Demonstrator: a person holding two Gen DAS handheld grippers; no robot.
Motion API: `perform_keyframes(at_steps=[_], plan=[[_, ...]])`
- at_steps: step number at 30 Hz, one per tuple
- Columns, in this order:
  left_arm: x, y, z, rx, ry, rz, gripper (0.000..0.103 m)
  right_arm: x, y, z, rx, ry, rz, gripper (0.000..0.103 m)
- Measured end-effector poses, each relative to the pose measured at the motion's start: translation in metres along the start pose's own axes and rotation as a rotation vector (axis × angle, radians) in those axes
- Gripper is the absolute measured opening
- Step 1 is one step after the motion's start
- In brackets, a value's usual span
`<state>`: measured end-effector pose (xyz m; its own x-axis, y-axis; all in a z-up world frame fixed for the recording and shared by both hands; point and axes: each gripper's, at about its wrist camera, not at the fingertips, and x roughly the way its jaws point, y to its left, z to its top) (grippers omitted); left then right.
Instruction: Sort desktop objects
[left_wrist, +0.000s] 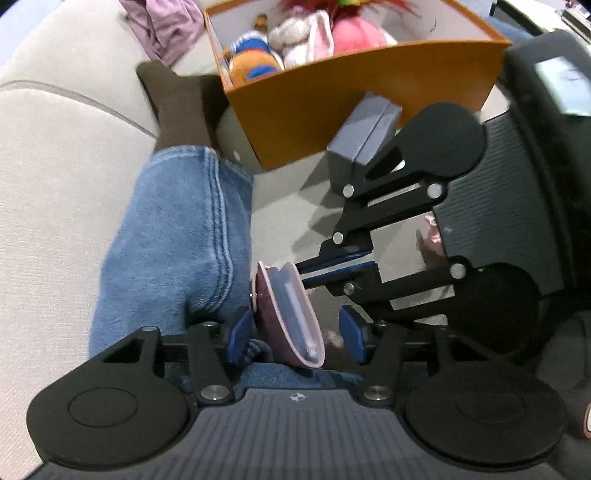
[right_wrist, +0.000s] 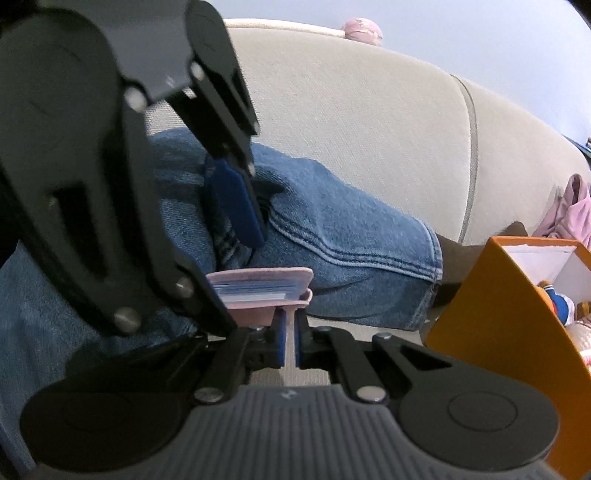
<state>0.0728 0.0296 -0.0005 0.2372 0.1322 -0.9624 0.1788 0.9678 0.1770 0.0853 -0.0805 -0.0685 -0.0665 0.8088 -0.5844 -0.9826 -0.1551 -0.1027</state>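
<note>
A small pink card pouch (left_wrist: 291, 314) with cards inside stands on edge above a person's jeans-clad leg (left_wrist: 177, 240). My left gripper (left_wrist: 295, 338) is open around it; the left pad sits close against the pouch's side and the right pad stands clear of it. My right gripper (left_wrist: 303, 272) reaches in from the right and is shut on the pouch's upper edge. In the right wrist view, my right gripper (right_wrist: 291, 347) pinches the pouch's pink flap (right_wrist: 291, 317), and one of the left gripper's blue pads (right_wrist: 236, 199) hangs above the pouch (right_wrist: 258, 288).
An orange box (left_wrist: 332, 107) holding plush toys stands just beyond, with a grey box (left_wrist: 362, 136) leaning against its front wall. A beige sofa (left_wrist: 55, 166) fills the left, with pink cloth (left_wrist: 166, 26) on it. The orange box's corner (right_wrist: 498, 314) is close on the right.
</note>
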Motion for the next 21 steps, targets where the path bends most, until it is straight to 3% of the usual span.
perform_keyframes(at_steps=[3, 7, 15, 18, 19, 21], plan=[[0.017, -0.002, 0.005, 0.009, 0.057, 0.052, 0.042, -0.002, 0.003, 0.000, -0.013, -0.005, 0.002, 0.004], [0.026, -0.004, 0.010, 0.015, 0.067, 0.052, 0.034, -0.002, 0.013, -0.001, -0.063, 0.003, -0.011, 0.004], [0.020, -0.005, 0.001, -0.032, -0.008, 0.091, 0.024, -0.036, 0.013, 0.000, 0.046, 0.064, -0.158, 0.009], [0.011, -0.003, -0.003, -0.084, -0.073, 0.091, 0.020, -0.066, 0.014, -0.011, 0.131, 0.095, -0.263, 0.032], [0.006, -0.003, -0.005, -0.098, -0.097, 0.087, 0.019, -0.074, 0.012, -0.016, 0.168, 0.104, -0.302, 0.044], [-0.002, -0.005, -0.010, -0.135, -0.144, 0.048, 0.019, -0.098, 0.007, -0.028, 0.259, 0.116, -0.378, 0.048]])
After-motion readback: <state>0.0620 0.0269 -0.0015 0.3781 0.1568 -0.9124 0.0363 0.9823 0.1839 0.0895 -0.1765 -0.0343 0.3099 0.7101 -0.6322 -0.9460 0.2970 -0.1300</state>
